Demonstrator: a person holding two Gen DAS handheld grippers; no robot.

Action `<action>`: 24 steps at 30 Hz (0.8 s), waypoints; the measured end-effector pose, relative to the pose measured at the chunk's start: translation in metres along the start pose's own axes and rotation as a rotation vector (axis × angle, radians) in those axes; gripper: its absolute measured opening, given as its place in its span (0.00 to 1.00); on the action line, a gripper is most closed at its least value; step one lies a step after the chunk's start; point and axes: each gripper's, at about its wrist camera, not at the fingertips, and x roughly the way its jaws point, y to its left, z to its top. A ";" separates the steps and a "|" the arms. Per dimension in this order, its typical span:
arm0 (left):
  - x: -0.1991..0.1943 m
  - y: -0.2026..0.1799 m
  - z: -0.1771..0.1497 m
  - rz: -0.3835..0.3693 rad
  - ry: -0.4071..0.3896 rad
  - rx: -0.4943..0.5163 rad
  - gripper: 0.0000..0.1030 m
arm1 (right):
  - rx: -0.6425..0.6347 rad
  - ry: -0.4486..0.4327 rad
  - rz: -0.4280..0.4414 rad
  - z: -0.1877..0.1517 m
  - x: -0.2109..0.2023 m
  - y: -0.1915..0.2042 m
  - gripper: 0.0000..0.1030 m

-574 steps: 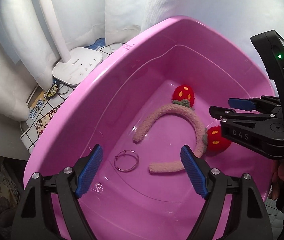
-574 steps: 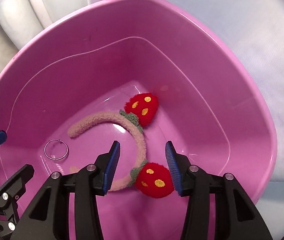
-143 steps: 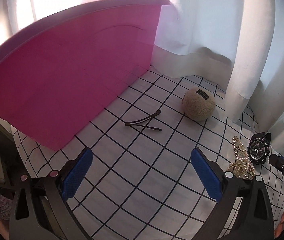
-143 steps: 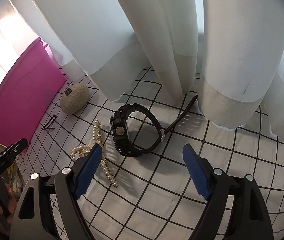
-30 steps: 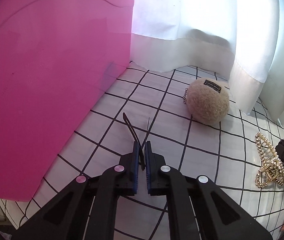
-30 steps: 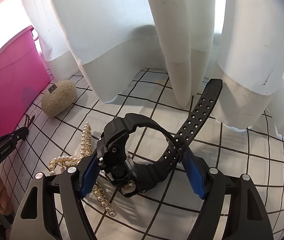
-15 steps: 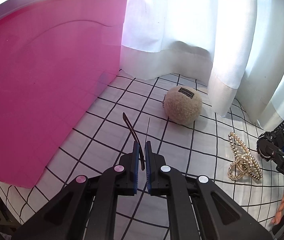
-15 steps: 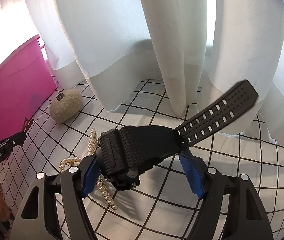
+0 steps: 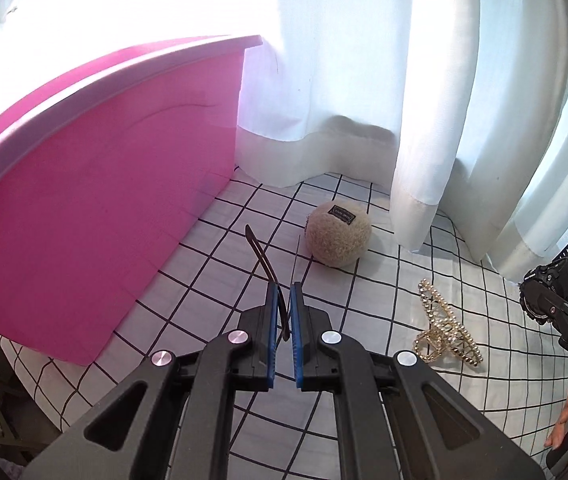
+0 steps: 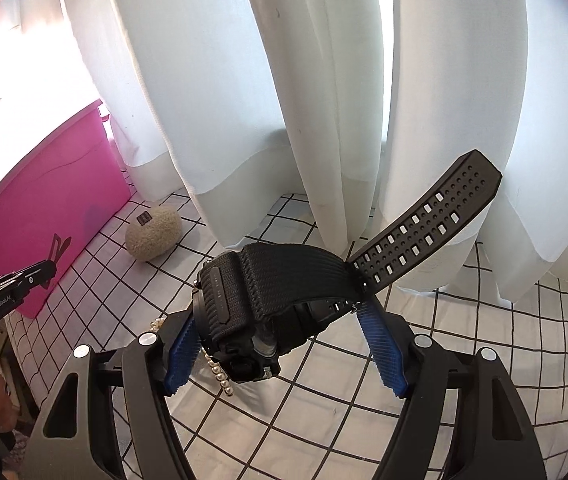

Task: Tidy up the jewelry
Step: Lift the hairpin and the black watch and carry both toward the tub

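Note:
My left gripper is shut on a thin dark hairpin and holds it above the checked cloth, next to the pink tub. My right gripper is shut on a black wristwatch lifted off the cloth; its perforated strap sticks up to the right. In the left wrist view the right gripper with the watch is at the far right. A pearl hair claw lies on the cloth; its pearls show under the watch. A fuzzy beige ball sits near the curtain.
White curtains hang behind the cloth and drape onto it. The pink tub's wall stands on the left in the right wrist view. The checked cloth covers the surface. The left gripper with the hairpin shows at the left of the right wrist view.
Both grippers have risen from the cloth with their loads. The watch has swung up between the right fingers and its strap now points higher. The hairpin stays pinched in the left gripper.

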 end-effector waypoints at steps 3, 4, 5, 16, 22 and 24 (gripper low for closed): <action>-0.020 -0.004 0.005 0.009 -0.016 -0.003 0.07 | -0.022 -0.013 0.021 0.009 -0.020 0.002 0.68; -0.027 -0.005 0.007 0.014 -0.022 -0.006 0.07 | -0.030 -0.017 0.028 0.011 -0.027 0.003 0.68; -0.035 -0.007 0.009 0.020 -0.028 -0.009 0.07 | -0.039 -0.023 0.037 0.015 -0.033 0.004 0.68; -0.131 0.003 0.031 0.115 -0.138 -0.105 0.07 | -0.157 -0.085 0.225 0.054 -0.088 0.046 0.68; -0.174 0.041 0.040 0.199 -0.205 -0.163 0.07 | -0.239 -0.123 0.333 0.082 -0.101 0.094 0.68; -0.184 0.058 0.044 0.217 -0.222 -0.181 0.07 | -0.263 -0.136 0.366 0.092 -0.104 0.114 0.68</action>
